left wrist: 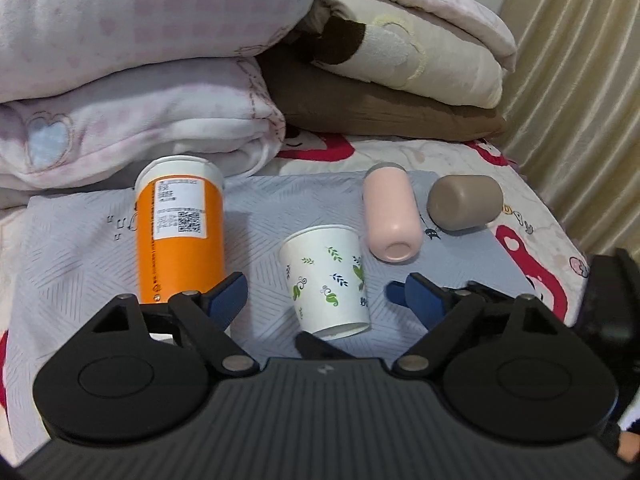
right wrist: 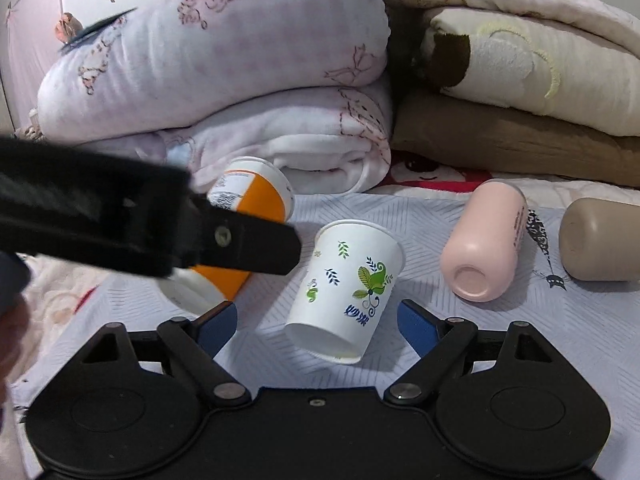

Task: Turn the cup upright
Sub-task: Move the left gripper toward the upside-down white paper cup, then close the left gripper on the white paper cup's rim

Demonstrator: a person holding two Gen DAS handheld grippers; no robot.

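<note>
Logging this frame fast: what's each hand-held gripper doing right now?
Left hand-held gripper: open, holding nothing, paper cup lying between its fingers.
Right hand-held gripper: open, holding nothing, the same cup between its fingers.

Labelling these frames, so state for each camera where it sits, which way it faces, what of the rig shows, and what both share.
Left wrist: on the left gripper, facing forward over its open blue fingers at the tipped paper cup.
Right wrist: on the right gripper, open, facing the same paper cup; the left gripper crosses at left.
Shared: paper cup, orange cup, pink cup, brown cup, folded blankets.
</note>
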